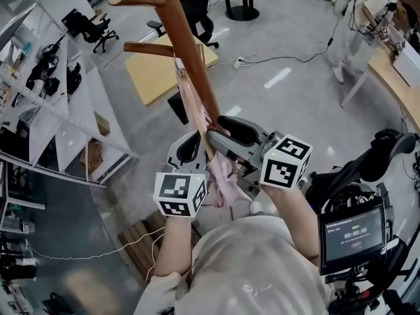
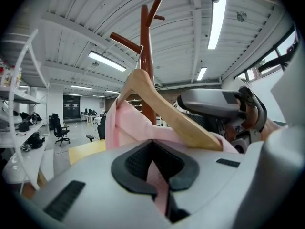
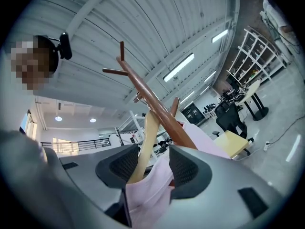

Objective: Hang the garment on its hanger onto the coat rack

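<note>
Above grey flooring [image 1: 295, 110], the hanger [image 2: 167, 111] seems hooked on the coat rack [image 2: 147, 56]. The garment [image 2: 126, 128] is pinched by the left gripper [image 2: 155, 168], the right gripper [image 3: 148, 163] spread wide; release is needed next.

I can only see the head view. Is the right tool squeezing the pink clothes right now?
Observer: No. The right tool has its jaws wide apart, with the wooden hanger and the pink garment between them.
Operator: And the other one?
Observer: The left tool is shut on a fold of the garment.
Operator: What's up above it all?
Observer: Above the coat rack is a white ribbed ceiling with long strip lights.
</note>
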{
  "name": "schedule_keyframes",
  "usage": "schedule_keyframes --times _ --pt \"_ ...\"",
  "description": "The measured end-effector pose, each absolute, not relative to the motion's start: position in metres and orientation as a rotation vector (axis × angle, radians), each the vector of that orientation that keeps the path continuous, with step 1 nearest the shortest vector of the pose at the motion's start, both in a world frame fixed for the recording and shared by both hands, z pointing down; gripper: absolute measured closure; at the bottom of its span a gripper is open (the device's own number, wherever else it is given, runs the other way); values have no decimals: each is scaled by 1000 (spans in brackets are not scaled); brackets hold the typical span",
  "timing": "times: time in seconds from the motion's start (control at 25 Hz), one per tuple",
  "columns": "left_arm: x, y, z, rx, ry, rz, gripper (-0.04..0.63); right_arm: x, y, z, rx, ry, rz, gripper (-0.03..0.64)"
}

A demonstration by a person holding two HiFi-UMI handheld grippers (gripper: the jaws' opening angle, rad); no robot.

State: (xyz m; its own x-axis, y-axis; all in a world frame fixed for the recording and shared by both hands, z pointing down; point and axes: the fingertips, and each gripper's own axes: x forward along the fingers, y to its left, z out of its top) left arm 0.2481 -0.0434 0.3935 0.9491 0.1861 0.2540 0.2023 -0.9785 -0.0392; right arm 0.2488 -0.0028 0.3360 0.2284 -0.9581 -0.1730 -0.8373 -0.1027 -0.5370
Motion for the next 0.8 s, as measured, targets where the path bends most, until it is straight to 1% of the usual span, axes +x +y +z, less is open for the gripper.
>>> schedule_keyframes --times 0.44,0.8 --pt "251 -46 397 -3058 -266 -361 589 245 9 340 -2041 1642 -280 433" --pt "225 -65 386 -3076 -169 -320 589 223 3 290 -2113 1760 -120 434"
